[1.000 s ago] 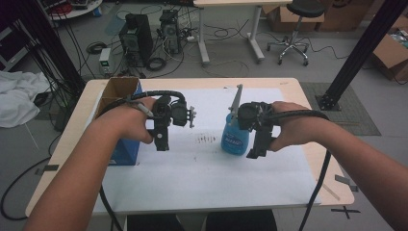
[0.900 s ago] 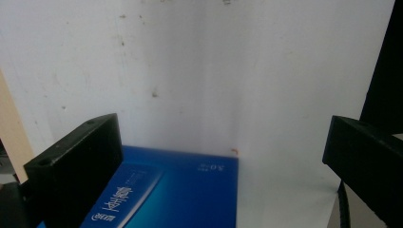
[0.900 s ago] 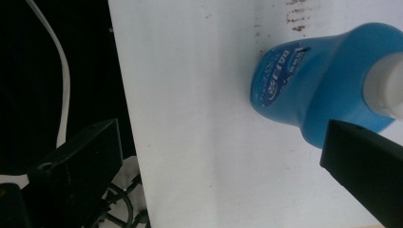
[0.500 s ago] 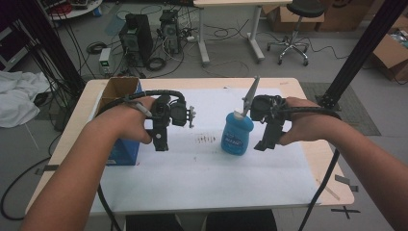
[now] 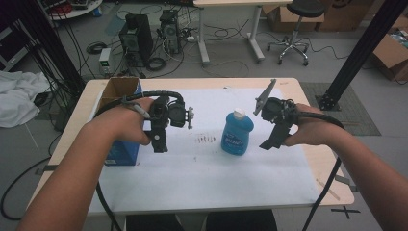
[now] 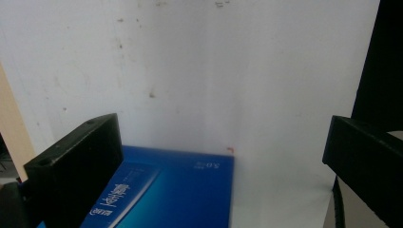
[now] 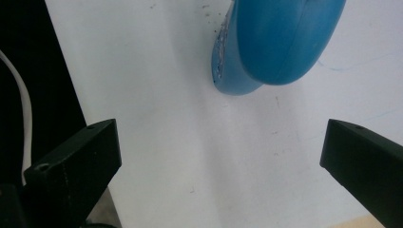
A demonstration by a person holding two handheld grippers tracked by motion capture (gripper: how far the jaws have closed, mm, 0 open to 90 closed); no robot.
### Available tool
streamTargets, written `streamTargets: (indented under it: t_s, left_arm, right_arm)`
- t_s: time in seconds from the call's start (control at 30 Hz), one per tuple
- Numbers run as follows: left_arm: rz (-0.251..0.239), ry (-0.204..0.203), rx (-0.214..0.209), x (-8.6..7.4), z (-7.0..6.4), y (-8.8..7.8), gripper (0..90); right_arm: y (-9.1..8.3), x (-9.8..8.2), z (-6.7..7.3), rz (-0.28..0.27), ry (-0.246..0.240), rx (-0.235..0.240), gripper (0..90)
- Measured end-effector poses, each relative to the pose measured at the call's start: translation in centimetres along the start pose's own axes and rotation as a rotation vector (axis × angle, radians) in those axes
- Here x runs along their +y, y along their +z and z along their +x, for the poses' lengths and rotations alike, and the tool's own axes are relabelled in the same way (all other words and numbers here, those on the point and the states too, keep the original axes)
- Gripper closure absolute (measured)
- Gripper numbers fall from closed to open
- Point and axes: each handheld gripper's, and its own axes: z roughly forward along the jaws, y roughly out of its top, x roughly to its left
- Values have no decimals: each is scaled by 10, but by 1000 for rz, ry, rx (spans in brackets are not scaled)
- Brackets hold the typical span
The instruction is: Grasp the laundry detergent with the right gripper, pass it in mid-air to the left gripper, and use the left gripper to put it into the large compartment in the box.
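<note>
A blue bottle point(image 5: 237, 134) with a white cap stands upright on the white sheet point(image 5: 202, 173) near the table's middle. My right gripper point(image 5: 270, 143) hangs just to its right, open and apart from it. In the right gripper view, the bottle's base point(image 7: 280, 42) lies ahead beyond the wide-apart jaws of that gripper point(image 7: 218, 156). My left gripper point(image 5: 159, 143) is open beside a blue box point(image 5: 122, 155) at the table's left. Seen from the left gripper view, the box point(image 6: 166, 190) with white print sits low between the spread jaws of the left gripper point(image 6: 223, 156).
The blue box has an open brown top point(image 5: 120, 89) near the table's back left corner. Small dark marks point(image 5: 206, 139) dot the sheet between the grippers. Behind the table are computer cases point(image 5: 137, 33), cables and an office chair point(image 5: 293, 29).
My right gripper has drawn away to the right from the blue bottle, which stays standing on the sheet. The left gripper has held still.
</note>
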Motion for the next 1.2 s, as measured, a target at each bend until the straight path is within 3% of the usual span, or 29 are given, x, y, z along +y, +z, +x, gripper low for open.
streamTargets:
  t_s: [0.27, 0.5, 1.2]
  left_arm:
    - [-4, 1, 1, -1, -1, 0, 1]
    - [-1, 1, 0, -1, -1, 1, 1]
    - [-2, -7, -3, -5, -3, 4, 1]
  right_arm:
    - [26, -21, -15, -92, 72, 28, 0]
    - [44, -28, -23, -161, 109, 38, 0]
    - [88, -27, -31, -360, 138, 63, 0]
